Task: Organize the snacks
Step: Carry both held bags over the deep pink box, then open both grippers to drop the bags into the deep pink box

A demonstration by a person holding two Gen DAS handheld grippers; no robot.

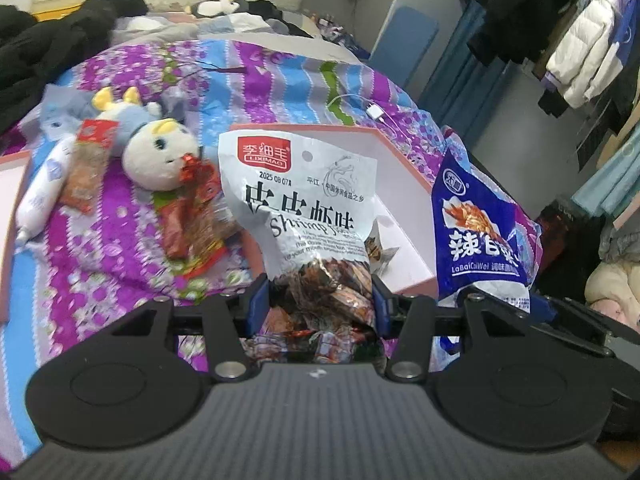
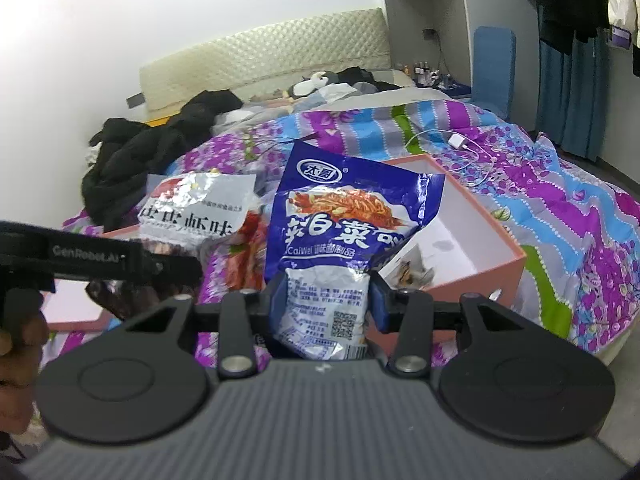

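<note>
My left gripper [image 1: 318, 304] is shut on the lower end of a white shrimp snack bag [image 1: 300, 204], which stands up in front of the camera. My right gripper [image 2: 327, 308] is shut on the bottom of a blue snack bag [image 2: 344, 220], also upright; the same blue snack bag [image 1: 480, 240] shows at the right of the left wrist view. The white shrimp snack bag [image 2: 196, 208] appears left of the blue one in the right wrist view. Behind both bags lies an open pink box [image 2: 496, 268] with a white inside and one small packet [image 2: 416, 272] in it.
Red snack packets [image 1: 196, 216], a white tube [image 1: 40, 192] and a plush toy [image 1: 156, 148] lie on the purple patterned quilt [image 1: 104, 240] at the left. A white charger and cable [image 2: 456, 140] lie beyond the box. A hand [image 2: 16, 344] holds the other gripper. Dark clothes are piled farther back.
</note>
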